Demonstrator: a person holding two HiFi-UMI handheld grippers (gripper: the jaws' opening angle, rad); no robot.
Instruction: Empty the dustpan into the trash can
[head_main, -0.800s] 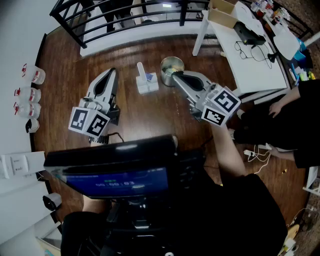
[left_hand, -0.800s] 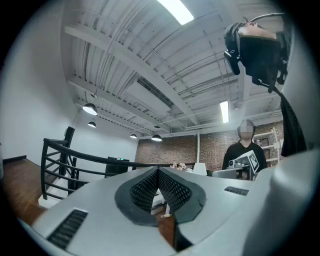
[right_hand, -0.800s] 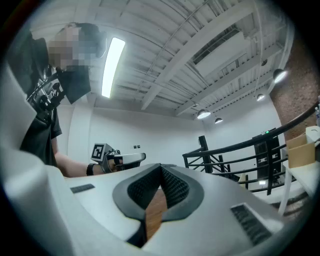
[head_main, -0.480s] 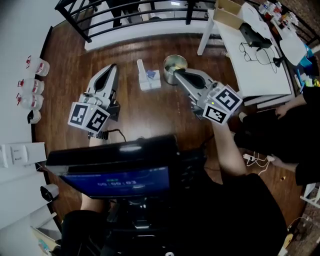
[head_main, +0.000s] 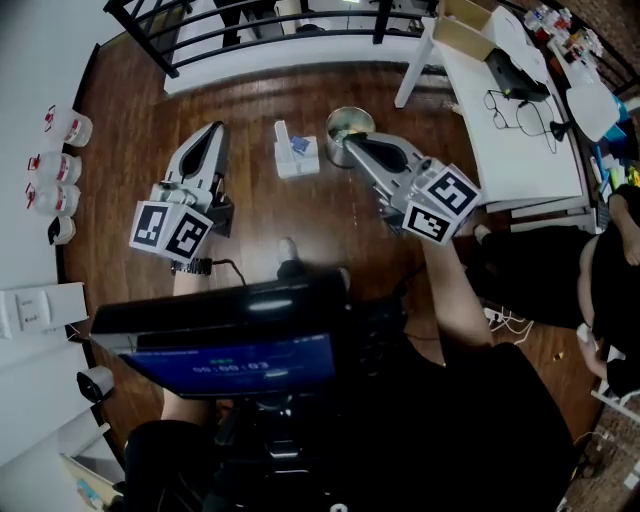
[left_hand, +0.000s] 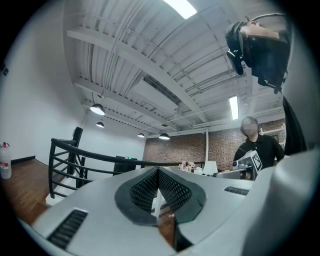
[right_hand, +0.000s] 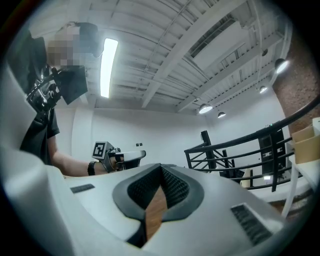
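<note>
The dustpan (head_main: 296, 155) stands on the wooden floor (head_main: 260, 215) toward its far edge, below the black railing (head_main: 250, 18), with its handle upright. The metal trash can (head_main: 333, 128) stands just beside it on the right, a narrow strip of floor between them. Neither has shifted on the boards over the last moment, so nothing has been lifted or tipped yet.

What changes is the framing. Pan and can sit a touch higher in the head view than a moment ago, and what looks like the toe of a shoe (head_main: 288, 248) now shows on the floor nearer the person. This suggests a small step or lean toward the pair.

The left hand-held gripper (head_main: 214, 132) has drifted slightly toward the left edge of the floor and hangs well apart from the pan. Its own view shows the ribbed pads pressed together with nothing between them. The right hand-held gripper (head_main: 352, 142) keeps its place, its tip overlapping the can in the head view. How high above the floor it hangs cannot be told. Its jaws are likewise clenched on nothing.

My reading is that the approach is only beginning. A gripper must still spread its jaws and come down onto the pan's handle before any emptying can start.
</note>
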